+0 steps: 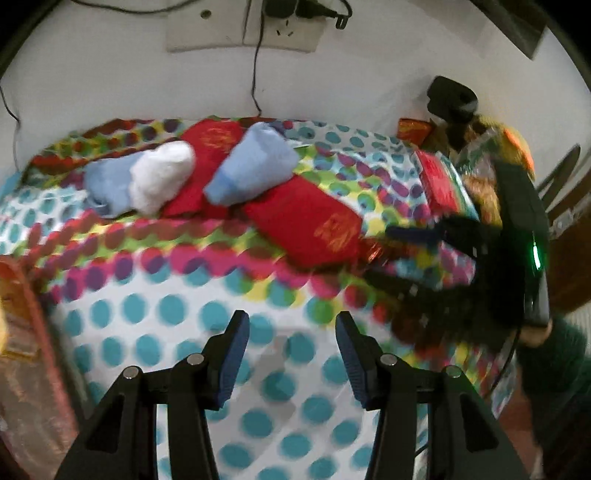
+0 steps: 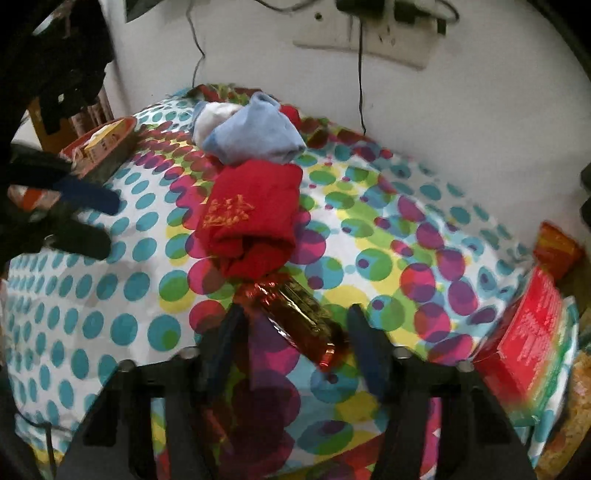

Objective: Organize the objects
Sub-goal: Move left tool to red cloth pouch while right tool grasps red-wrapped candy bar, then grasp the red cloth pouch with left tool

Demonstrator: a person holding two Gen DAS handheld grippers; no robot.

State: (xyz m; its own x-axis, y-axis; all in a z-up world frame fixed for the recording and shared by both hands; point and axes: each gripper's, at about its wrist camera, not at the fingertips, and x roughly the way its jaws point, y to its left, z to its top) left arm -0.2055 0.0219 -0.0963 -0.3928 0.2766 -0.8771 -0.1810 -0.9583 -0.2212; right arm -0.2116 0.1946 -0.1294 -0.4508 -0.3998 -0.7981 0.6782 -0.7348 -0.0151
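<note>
A table draped in a polka-dot cloth [image 1: 155,306] fills both views, its far edge running along a white wall [image 1: 129,85] that carries a socket plate [image 1: 243,33] with cables hanging down. The near middle of the cloth lies bare, giving the most room to move; the sides are crowded, with a red box [image 2: 524,332] at the right edge in the right wrist view and a shallow tray [image 2: 105,146] at the far left edge there. Counted in the left wrist view: two red socks with gold print, one far [image 1: 210,162] and one nearer to the right [image 1: 310,221], two light blue socks [image 1: 255,166] [image 1: 105,184] and one white sock [image 1: 162,177], all bunched in the far middle. A shiny red-gold wrapped item [image 2: 299,321] lies slanted on the cloth just near the red sock. The left gripper [image 1: 291,332] hovers over bare cloth, its blue-padded fingers wide apart and holding nothing. The right gripper [image 2: 295,332] points toward the far wall with its fingers spread on either side of the wrapped item; motion blur hides whether they touch it.
</note>
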